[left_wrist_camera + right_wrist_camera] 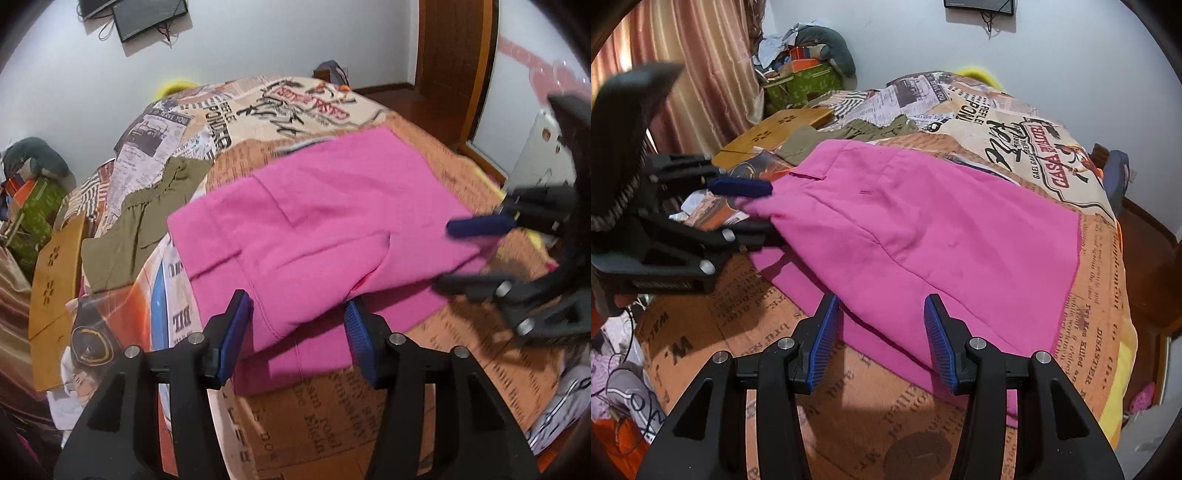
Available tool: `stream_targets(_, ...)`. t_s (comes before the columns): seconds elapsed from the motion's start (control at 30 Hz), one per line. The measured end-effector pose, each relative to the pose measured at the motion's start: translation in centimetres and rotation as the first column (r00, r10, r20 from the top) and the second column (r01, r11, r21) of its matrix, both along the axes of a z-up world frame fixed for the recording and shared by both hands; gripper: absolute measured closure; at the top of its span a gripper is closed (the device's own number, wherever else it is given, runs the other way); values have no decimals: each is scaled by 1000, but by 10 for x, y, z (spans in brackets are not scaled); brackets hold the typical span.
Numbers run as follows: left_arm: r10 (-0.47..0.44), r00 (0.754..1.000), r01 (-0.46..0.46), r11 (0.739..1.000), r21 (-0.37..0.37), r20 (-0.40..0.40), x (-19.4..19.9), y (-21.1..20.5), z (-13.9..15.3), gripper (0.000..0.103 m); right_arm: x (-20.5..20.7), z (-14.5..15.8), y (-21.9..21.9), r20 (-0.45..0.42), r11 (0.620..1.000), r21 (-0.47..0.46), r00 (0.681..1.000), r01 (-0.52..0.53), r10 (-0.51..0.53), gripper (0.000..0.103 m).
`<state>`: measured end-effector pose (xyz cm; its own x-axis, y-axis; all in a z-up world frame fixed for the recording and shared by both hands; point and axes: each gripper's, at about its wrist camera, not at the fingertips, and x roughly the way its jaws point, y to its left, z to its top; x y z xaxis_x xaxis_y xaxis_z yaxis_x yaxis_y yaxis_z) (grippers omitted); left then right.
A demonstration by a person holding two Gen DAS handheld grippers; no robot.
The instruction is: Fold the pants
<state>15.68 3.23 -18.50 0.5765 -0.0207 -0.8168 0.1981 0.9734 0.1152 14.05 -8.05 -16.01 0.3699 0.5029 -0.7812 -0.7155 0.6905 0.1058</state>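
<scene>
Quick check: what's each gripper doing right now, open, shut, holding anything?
Left gripper: open, jaws straddling the near edge of the pink pants, not clamped.
Right gripper: open, at the pants' edge, holding nothing.

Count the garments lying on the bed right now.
2. The bright pink pants lie folded across the middle of the newspaper-print bedspread. An olive-green garment lies crumpled beyond them, near the wooden board. Others may be hidden underneath.
</scene>
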Motion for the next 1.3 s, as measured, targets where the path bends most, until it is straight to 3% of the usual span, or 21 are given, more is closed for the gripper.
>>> stream_targets(0.17, 5, 1000, -5, 999, -37, 12, 4, 1, 10, 50, 8, -7, 4, -19, 1000, 22, 1000, 5, -5, 59)
stream_targets(0.23, -2, 1000, 2, 999, -42, 6, 3, -1, 10, 50, 15, -8, 2, -31, 999, 39, 999, 29, -28, 69)
stream_targets(0.27, -8, 1000, 8, 999, -38, 4, 2, -3, 8, 50, 18, -7, -1, -44, 997, 60, 998, 44, -41, 82)
stream_targets(0.3, -11, 1000, 12, 999, -33, 4, 0, -4, 7, 50, 21, -6, -3, -51, 996, 71, 997, 55, -51, 89)
stream_targets(0.4, -20, 1000, 20, 1000, -9, -3, -3, -9, -2, 50, 23, 0, -6, -31, 993, 93, 997, 72, -69, 93)
stream_targets(0.53, -18, 1000, 18, 998, 61, -1, -3, -16, -13, 50, 18, 8, -7, 2, 992, 110, 998, 64, -64, 94)
stream_targets(0.6, -1, 1000, 0, 996, 87, 10, -1, -16, -14, 57, 15, 10, -6, 7, 993, 105, 998, 56, -57, 95)
stream_targets(0.7, 5, 1000, -5, 999, 34, 3, -2, -10, -8, 69, 12, 12, -7, 8, 994, 102, 999, 46, -47, 95)
stream_targets(0.87, -11, 1000, 11, 1000, -1, 7, -12, -12, 1, 76, 4, 17, -11, 15, 995, 98, 999, 28, -30, 95)
stream_targets(1.13, -16, 999, 15, 1000, -21, -36, -23, -17, -11, 76, -4, 7, -17, -31, 996, 79, 999, 36, -34, 95)
stream_targets(1.3, -22, 998, 21, 1000, -14, -58, -31, -17, -11, 75, 0, 1, -22, -139, 998, 54, 990, 38, -30, 91)
